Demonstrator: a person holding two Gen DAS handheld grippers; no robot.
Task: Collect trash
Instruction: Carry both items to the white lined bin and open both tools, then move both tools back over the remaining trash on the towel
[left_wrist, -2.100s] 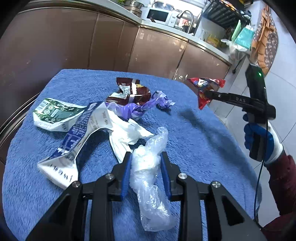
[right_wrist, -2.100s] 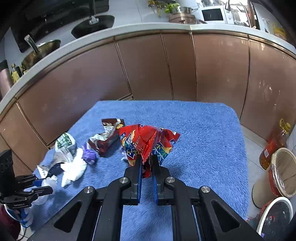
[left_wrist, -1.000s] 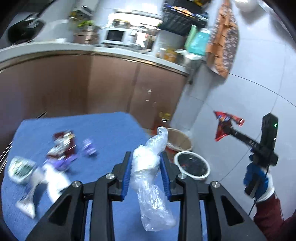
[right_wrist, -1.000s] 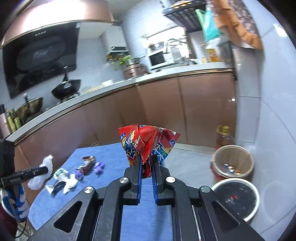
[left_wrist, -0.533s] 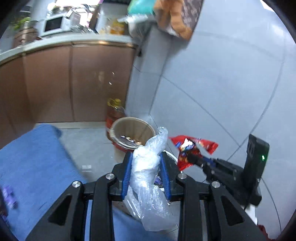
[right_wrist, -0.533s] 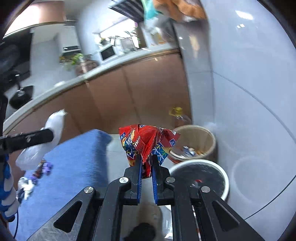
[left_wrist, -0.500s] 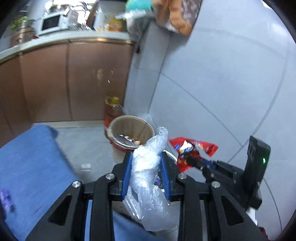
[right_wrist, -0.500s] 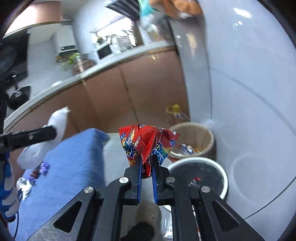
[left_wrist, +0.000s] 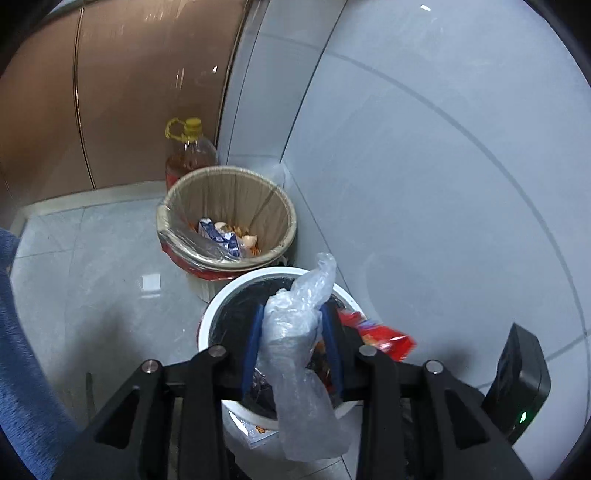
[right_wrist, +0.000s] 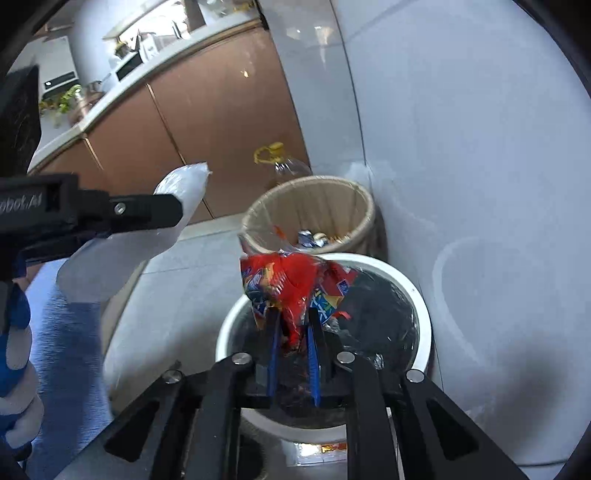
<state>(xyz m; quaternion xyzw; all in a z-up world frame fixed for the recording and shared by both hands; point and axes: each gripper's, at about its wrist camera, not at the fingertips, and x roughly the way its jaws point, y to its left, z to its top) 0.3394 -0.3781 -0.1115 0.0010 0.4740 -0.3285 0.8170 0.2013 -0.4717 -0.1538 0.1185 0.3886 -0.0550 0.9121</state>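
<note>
**kitchenlurker:** Grippers check, anyone? Where's the trash at?

**bin_watcher:** Left gripper (left_wrist: 291, 345) has its blue pads squeezed onto a crumpled clear plastic bag (left_wrist: 299, 362), which sticks up past the tips and hangs down below them. It's held right over the round white-rimmed bin with the black liner (left_wrist: 221, 306). Right gripper (right_wrist: 291, 339) looks only slightly parted, with a crinkled red and blue snack wrapper (right_wrist: 291, 280) between its pads, above that same bin (right_wrist: 421, 295). Can't tell if the pads are actually pinching it though, the wrapper is blurry.

**kitchenlurker:** What else is around?

**bin_watcher:** Just behind the white bin sits a tan basket-style bin with a clear liner (left_wrist: 227, 184), scraps and a blue carton inside. A yellow-capped oil bottle (left_wrist: 188, 151) stands behind that, against the brown cabinets (left_wrist: 122, 92). Blue fuzzy desk cover (left_wrist: 22, 350) shows at the left edge.
</note>
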